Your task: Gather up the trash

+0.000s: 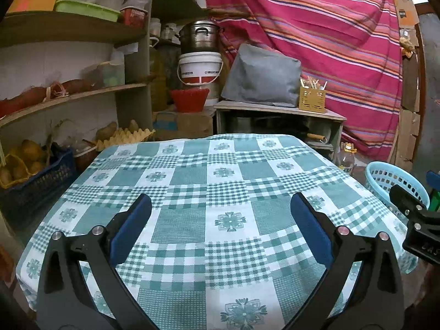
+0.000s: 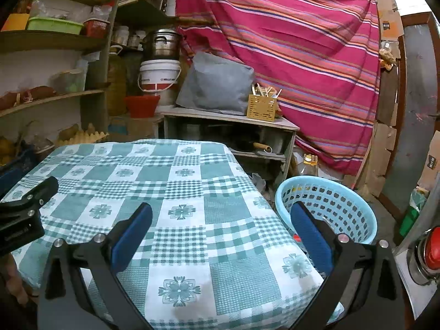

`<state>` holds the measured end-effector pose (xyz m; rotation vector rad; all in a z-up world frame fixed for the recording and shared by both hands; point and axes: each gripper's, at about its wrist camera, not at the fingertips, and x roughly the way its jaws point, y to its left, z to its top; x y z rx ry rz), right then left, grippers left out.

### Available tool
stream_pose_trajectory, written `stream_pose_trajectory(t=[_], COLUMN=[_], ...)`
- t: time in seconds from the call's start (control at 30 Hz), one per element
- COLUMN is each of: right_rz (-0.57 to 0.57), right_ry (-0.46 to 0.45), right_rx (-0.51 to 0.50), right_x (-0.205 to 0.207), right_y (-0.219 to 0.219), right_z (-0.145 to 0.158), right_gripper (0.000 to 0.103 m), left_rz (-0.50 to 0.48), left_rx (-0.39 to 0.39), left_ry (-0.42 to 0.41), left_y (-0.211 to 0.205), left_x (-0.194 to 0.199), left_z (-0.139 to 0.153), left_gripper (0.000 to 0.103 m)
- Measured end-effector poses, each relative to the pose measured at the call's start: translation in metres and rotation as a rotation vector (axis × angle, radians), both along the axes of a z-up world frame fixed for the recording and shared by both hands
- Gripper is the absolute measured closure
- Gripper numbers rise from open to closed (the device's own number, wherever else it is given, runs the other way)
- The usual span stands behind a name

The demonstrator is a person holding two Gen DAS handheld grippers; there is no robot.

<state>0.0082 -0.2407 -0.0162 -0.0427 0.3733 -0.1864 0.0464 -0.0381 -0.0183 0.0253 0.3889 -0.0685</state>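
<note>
From the left wrist view, the left gripper (image 1: 220, 214) hangs over the checked tablecloth (image 1: 192, 181) with its blue pads spread wide and nothing between them. The cloth shows no trash anywhere. At about three o'clock, off the table's edge, part of the light-blue basket (image 1: 385, 177) peeks in, with the other tool's black body just in front of it.

From the right wrist view, the right gripper (image 2: 221, 220) is likewise splayed and empty, its right finger over the basket (image 2: 349, 192) at roughly four o'clock from the table. Something yellow and something red show through the basket's mesh — likely trash already dropped in, though too small to be sure.

I can't see any loose trash left on the cloth, so what remains would be elsewhere. Judging by the setting, scraps here would be light and crushable — best pinched across the middle, gently, since thin wrappers slip and the soft cloth may bunch up under the pads.
</note>
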Motion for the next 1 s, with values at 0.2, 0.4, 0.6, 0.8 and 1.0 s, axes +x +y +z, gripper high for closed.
stream_pose_trajectory(t=[0.2,0.4,0.6,0.8,1.0], right_rz=[-0.006,-0.007,-0.008,-0.010,-0.010], right_ry=[-0.001,-0.002,-0.003,0.000,0.000], right_rx=[-0.009,-0.009,-0.009,-0.007,-0.009], right_x=[-0.0016,-0.0022,-0.0022,-0.0022,-0.0024], right_y=[-0.0012,-0.0024,-0.0025,-0.0049,-0.0058], right_z=[0.0018,0.0021,0.0024,0.0026,0.0026], right_gripper=[0.005,0.005,0.005,0.005,0.005], left_rz=[-0.005,-0.003,-0.008,-0.003,-0.003], left_rx=[0.007,0.016,0.015,0.012,0.012], left_ry=[-0.003,-0.024,-0.022,-0.023,-0.023], left_y=[-0.0041,-0.0077,-0.0095,-0.0096,-0.0083], left_x=[-0.0015,-0.0035,-0.0034,-0.0028,-0.0024], left_z=[-0.0007,-0.0005,-0.0013,-0.0013,-0.0002], left_gripper=[0.005,0.005,0.005,0.005,0.005])
